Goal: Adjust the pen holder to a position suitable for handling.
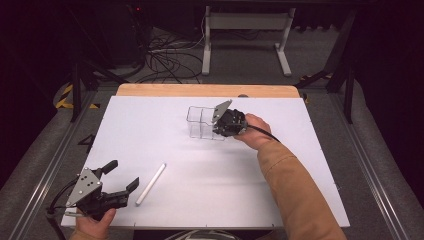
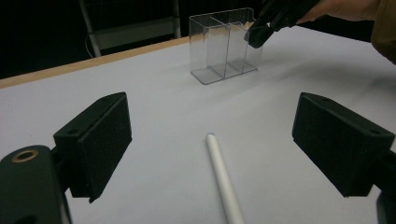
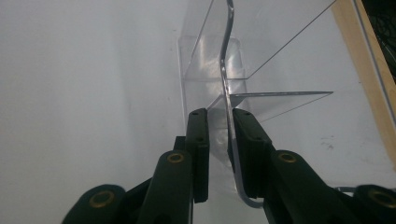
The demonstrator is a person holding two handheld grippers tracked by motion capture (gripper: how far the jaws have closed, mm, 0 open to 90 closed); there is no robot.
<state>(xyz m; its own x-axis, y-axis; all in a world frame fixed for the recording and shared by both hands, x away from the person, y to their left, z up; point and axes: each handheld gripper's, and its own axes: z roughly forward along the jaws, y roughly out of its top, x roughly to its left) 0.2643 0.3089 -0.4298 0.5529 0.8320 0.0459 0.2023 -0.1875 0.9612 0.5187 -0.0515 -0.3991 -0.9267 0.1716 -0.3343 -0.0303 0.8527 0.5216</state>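
Clear plastic two-compartment holder on white table, right gripper pinching its wall, left gripper spread beside thin white stick.

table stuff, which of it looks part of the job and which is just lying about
Seemingly in the job:
clear plastic divided organiser, its wall between the right gripper jaws
white cylindrical stick, lying ahead of the open left gripper

Lying about:
cables on the floor
white metal stand behind the table
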